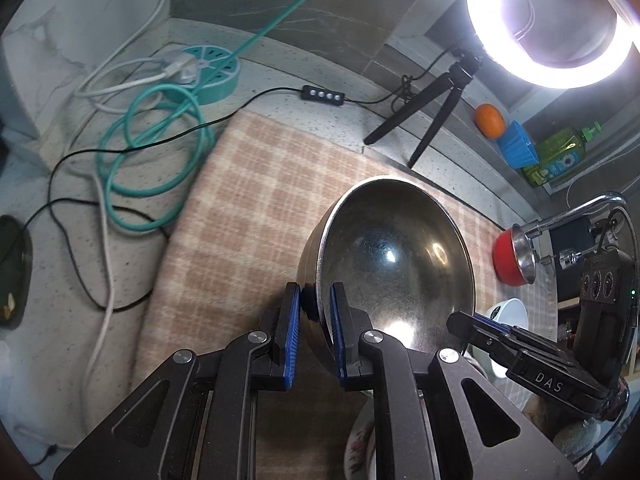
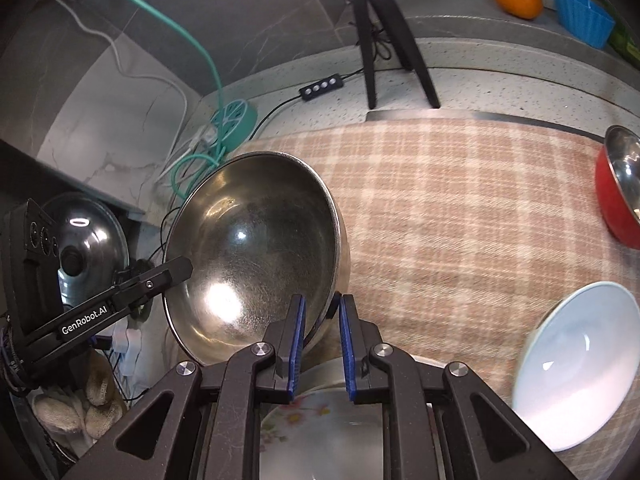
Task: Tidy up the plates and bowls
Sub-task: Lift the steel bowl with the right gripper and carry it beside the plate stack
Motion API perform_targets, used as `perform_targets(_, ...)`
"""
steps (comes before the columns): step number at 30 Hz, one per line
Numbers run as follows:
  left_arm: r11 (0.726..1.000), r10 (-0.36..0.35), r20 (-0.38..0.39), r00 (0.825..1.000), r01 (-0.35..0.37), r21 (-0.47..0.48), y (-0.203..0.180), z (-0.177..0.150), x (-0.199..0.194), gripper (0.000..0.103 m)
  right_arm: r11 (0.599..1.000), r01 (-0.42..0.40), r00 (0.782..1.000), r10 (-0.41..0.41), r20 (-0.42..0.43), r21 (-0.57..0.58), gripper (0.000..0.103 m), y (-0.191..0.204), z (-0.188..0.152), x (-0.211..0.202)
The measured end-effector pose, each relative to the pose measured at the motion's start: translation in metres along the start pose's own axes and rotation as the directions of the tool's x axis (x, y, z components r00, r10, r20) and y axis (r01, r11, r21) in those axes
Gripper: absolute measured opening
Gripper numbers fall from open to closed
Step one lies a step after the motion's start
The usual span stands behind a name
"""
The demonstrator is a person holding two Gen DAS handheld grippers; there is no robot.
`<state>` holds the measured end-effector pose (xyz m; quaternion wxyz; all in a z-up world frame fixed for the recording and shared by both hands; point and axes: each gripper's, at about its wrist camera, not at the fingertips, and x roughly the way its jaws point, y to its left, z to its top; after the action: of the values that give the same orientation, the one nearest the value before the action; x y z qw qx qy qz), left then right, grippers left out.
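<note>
Together we hold one steel bowl (image 1: 394, 264) between our two tools, lifted clear of the checked cloth (image 1: 256, 184) that covers the surface. Our left hand-held gripper (image 1: 316, 312) pinches the rim on its side, one blue pad outside the wall and one inside. Our right hand-held gripper (image 2: 322, 320) pinches the opposite rim the same way. The bowl thus spans the gap between them, tilted, its open face turned towards both cameras. Neither hand is nearer; each touches its own edge, so any move must carry both ends together.

Directly beneath the right hand-held gripper sits a flowered plate (image 2: 320, 432), seemingly resting in another dish. We judge this stack a possible landing place for the bowl, though other spots remain open.

The right wrist view shows a white bowl (image 2: 576, 368) to the right of that tool, and a red bowl (image 2: 616, 196) farther ahead on the right. It also shows a dark pot lid (image 2: 92, 232) beyond the left tool. The left wrist view instead shows a ring light (image 1: 556, 20) on a small tripod (image 1: 432, 116), cables, and a tap (image 1: 576, 212) beyond the red bowl.
</note>
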<state>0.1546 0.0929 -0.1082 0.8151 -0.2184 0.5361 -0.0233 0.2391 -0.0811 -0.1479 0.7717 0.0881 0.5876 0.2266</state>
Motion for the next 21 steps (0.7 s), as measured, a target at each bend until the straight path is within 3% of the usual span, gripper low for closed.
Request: perform_targets(21, 0.994, 0.049, 0.01, 0.999, -0.048, -0.095, 0.057, -0.03, -0.013, 0.013, 0.997, -0.048, 0.996, 0.043, -0.074, -0.061, 0.015, 0.045, -0.03, 0.036)
